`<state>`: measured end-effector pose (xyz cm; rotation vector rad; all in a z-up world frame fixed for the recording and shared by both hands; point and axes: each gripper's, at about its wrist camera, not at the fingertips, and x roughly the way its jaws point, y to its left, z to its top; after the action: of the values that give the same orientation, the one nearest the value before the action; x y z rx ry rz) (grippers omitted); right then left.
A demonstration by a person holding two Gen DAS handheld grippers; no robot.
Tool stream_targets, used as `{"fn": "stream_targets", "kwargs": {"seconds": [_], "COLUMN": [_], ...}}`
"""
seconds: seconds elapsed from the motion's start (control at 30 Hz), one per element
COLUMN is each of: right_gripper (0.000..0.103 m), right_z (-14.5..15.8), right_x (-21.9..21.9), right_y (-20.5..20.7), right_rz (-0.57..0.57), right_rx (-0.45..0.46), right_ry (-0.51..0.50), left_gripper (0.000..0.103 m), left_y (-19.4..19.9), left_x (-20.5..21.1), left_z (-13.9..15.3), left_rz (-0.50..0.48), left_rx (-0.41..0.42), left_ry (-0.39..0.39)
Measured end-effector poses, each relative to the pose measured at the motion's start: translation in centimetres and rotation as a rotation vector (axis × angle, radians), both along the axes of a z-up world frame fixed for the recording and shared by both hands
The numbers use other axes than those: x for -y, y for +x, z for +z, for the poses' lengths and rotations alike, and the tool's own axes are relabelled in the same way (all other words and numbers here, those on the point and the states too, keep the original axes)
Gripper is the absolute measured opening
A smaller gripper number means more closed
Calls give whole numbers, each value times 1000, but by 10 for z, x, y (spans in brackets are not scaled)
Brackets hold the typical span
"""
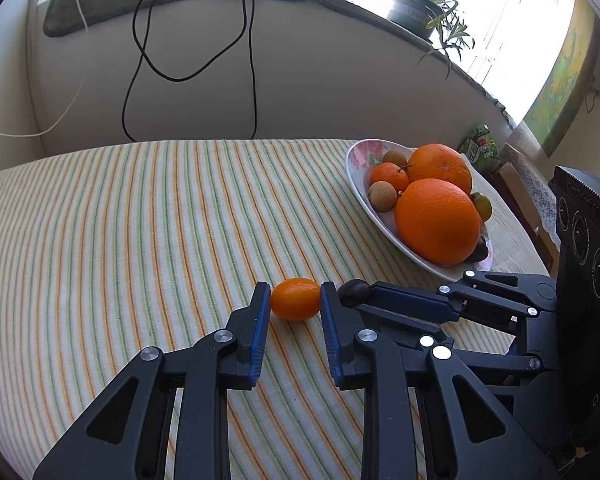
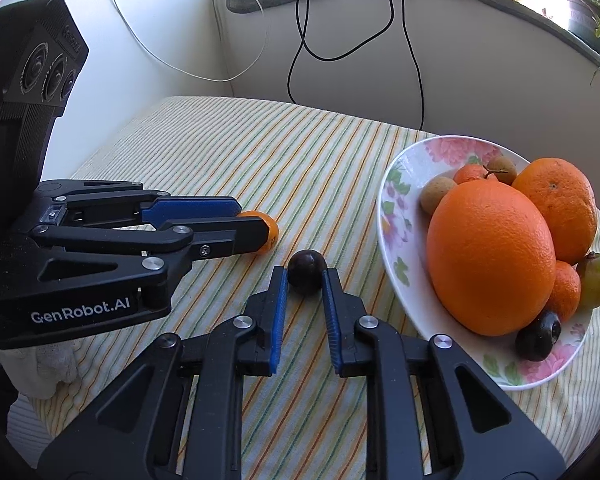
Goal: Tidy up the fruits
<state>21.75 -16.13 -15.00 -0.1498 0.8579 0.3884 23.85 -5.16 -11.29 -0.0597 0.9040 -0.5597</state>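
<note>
1. Striped cloth (image 1: pixel 140 220) in orange, green and cream covered the counter in the left wrist view, under a pale wall with a black cable (image 1: pixel 244 60) and a white cable (image 1: pixel 80 4) hanging down it. A potted plant (image 1: pixel 424 4) stood on the sill above.
2. In that view the left tool (image 1: pixel 295 300) pinched the kumquat (image 1: pixel 295 299) between its blue pads, the fruit resting on the cloth. The right tool (image 1: pixel 350 294) came in from the right, closed on a dark plum (image 1: pixel 354 291).
3. The flowered plate (image 1: pixel 358 160) lay near, to the right, with two big oranges, one mandarin and two brown longans in plain sight.
4. Cream stripes filled the right wrist view too, where the right tool (image 2: pixel 305 276) gripped the plum (image 2: pixel 306 270) on the cloth, just left of the plate (image 2: pixel 396 208).
5. Only this view showed the plate's near side: a second plum (image 2: pixel 538 336), a second mandarin (image 2: pixel 566 288) and a green fruit (image 2: pixel 594 280).
6. The left tool (image 2: pixel 260 226) mostly hid the kumquat (image 2: pixel 270 230).
</note>
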Motion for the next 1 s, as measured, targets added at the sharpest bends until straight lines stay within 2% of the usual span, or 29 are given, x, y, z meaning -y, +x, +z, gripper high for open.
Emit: {"fn": "stream_targets", "kwargs": {"seconds": [0.5,1.0], "right_gripper": [17,17], "right_z": [10,49], "right_x": [10,57], "right_y": [-21,-49], "right_rz": [20,-20], "right_rx": [16,95], "right_ry": [63,159], "left_gripper": [23,23], "left_y": [-4,16], "left_x": [-3,35], "left_z": [15,40], "left_rz": [21,-16], "left_rx": [35,75], "left_ry": [-16,-54]}}
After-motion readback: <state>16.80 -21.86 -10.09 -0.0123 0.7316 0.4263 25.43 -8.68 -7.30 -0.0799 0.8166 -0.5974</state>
